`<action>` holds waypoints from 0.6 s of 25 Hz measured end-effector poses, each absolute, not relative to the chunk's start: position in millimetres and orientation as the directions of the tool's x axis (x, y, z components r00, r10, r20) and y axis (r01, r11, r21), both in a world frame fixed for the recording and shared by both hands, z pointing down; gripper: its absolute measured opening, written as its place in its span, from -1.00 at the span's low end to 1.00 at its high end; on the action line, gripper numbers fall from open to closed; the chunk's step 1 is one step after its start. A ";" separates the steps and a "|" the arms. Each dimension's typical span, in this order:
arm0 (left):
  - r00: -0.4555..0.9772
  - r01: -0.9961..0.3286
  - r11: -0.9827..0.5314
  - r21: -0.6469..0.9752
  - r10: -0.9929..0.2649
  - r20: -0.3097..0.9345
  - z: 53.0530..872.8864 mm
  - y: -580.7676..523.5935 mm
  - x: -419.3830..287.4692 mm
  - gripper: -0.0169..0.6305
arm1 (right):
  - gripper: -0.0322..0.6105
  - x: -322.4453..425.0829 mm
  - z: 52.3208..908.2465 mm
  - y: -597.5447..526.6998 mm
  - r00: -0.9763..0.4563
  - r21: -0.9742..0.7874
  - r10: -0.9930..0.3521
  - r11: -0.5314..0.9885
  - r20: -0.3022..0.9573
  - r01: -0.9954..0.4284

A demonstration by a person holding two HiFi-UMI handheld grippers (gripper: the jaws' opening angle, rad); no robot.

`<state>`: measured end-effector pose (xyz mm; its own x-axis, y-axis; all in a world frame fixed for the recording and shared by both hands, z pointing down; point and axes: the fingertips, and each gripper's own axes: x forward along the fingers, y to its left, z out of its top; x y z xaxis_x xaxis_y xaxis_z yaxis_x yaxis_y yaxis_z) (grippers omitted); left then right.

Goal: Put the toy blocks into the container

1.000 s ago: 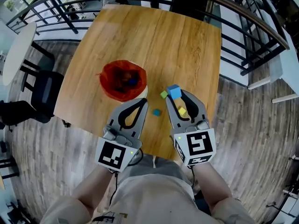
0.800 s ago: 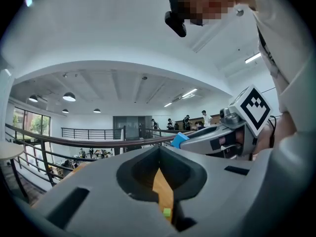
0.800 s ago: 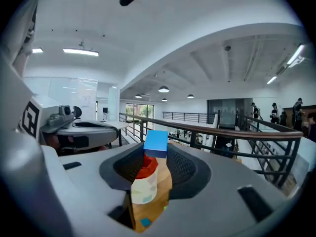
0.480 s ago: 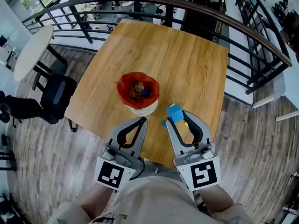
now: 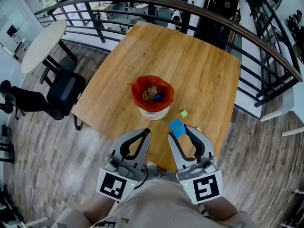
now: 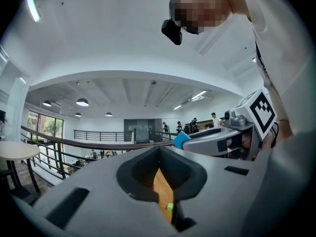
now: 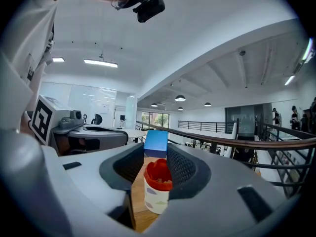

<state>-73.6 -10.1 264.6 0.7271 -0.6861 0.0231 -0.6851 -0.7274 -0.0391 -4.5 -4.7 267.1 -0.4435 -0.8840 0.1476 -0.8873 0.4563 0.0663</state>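
Note:
A white container [image 5: 153, 111] lined with a red bag stands in the middle of the wooden table [image 5: 199, 75], with several blocks inside. My right gripper [image 5: 178, 128] is shut on a blue block [image 5: 176, 127] and holds it in the air near the table's near edge, just right of the container. In the right gripper view the blue block [image 7: 156, 143] sits between the fingertips above the container [image 7: 158, 191]. A small green block [image 5: 183, 113] lies on the table beyond the blue one. My left gripper [image 5: 145, 133] hovers beside it, shut and empty.
The table's near edge runs just under both grippers. A black chair [image 5: 66, 94] and a round white table [image 5: 42, 44] stand to the left on the plank floor. A dark railing [image 5: 237, 30] curves round the far side.
Both grippers have drawn back toward the table's near edge. The right one has lifted the blue block off the table, leaving the green block behind. The container now shows farther ahead.

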 end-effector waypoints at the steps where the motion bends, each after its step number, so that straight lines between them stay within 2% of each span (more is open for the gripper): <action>1: 0.722 -0.690 -0.722 -0.039 -0.691 0.024 264.0 -11.5 -75.7 -0.91 | -0.43 -6.8 267.3 -6.1 -0.448 0.067 -0.881 0.461 0.149 -0.885; 15: 0.612 -0.789 -0.612 -0.047 -0.791 0.021 256.2 -76.2 -116.2 -0.91 | -0.43 -18.9 245.6 -84.2 -0.440 0.094 -0.892 0.449 0.100 -0.889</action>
<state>-116.2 -76.2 256.2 0.6120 -0.7906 0.0211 -0.7893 -0.6122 -0.0470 -18.9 -84.2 245.6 -0.4401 -0.8923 0.1004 -0.8887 0.4488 0.0936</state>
